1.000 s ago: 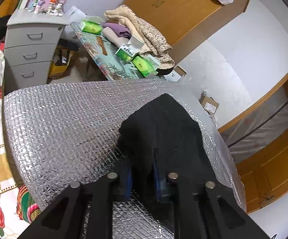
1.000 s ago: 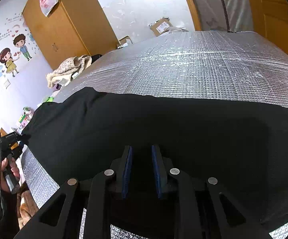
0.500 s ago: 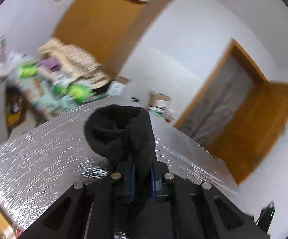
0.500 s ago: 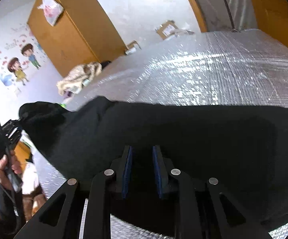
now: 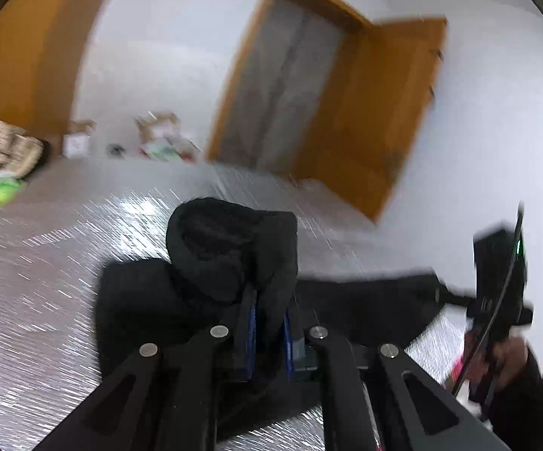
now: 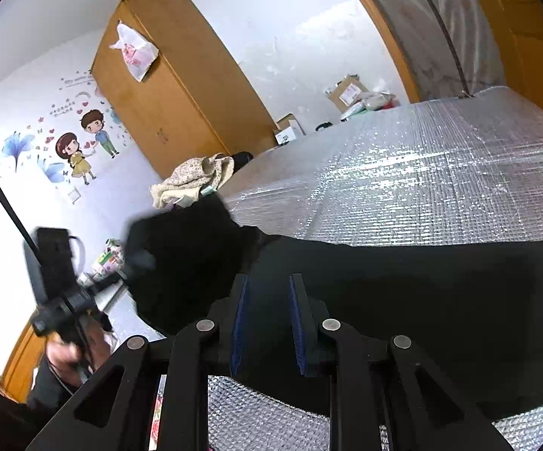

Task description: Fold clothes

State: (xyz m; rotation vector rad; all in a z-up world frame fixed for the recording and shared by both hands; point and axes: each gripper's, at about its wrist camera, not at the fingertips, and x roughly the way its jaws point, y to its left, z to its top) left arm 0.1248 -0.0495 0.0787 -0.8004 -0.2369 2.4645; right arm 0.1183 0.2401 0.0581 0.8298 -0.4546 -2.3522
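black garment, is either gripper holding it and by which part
Both are. The left gripper is shut on a bunched end of the black garment, lifted off the silver mat. The right gripper pinches its near edge.

Bright, even room light; left wrist view smeared by motion
Glare sparkles off the silver foil mat (image 6: 422, 188); the black garment (image 6: 422, 300) shows no detail; the door (image 5: 365, 112) streaks; fisheye edges bend and darken in both views

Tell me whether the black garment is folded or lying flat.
Partly folded: the left tongs hold one bunched end of the black garment lifted over the rest, which lies flat on the silver mat.
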